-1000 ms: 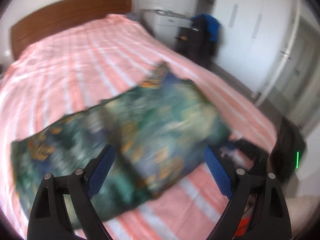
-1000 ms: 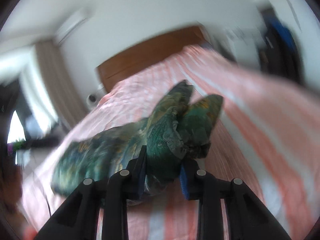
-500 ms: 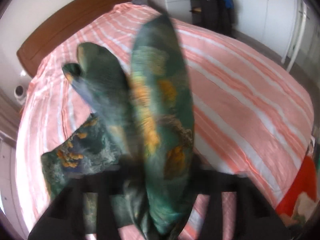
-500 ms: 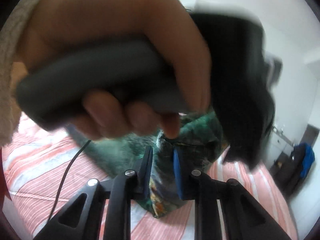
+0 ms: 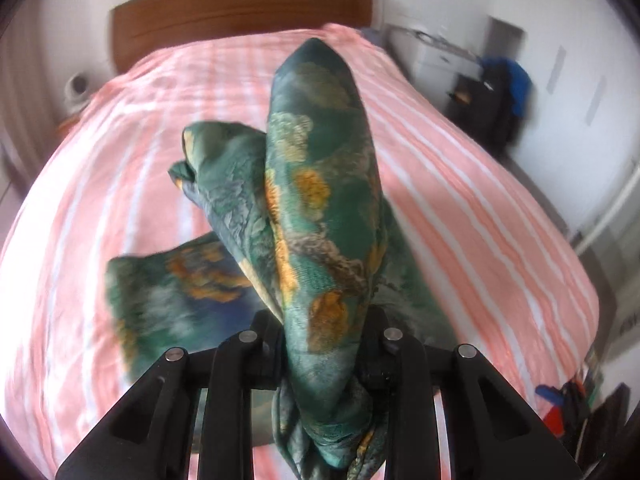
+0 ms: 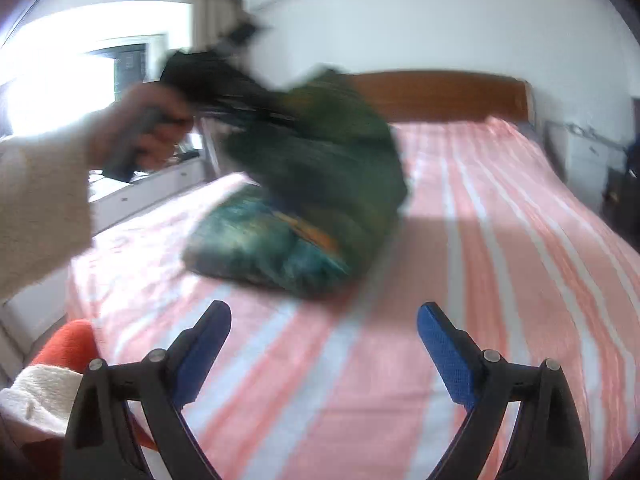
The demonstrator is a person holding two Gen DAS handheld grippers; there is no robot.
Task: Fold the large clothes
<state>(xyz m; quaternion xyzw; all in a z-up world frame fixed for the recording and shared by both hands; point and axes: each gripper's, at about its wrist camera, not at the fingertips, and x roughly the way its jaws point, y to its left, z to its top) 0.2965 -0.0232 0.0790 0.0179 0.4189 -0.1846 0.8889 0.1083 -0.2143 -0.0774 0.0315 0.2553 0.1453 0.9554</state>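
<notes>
Left gripper (image 5: pixel 320 344) is clamped tight on a bunch of the green floral garment (image 5: pixel 320 200), its black fingers (image 5: pixel 380 356) squeezing the cloth from both sides. One long fold sticks way up out of the grip, a second shorter one pokes off to the left behind it, and the rest sags down onto the pink striped bedspread (image 5: pixel 480 208). Wooden headboard (image 5: pixel 240 12) at the far end, and a blue and black jacket (image 5: pixel 506 92) hanging off to the right. Edges are kinda blurry.
</notes>
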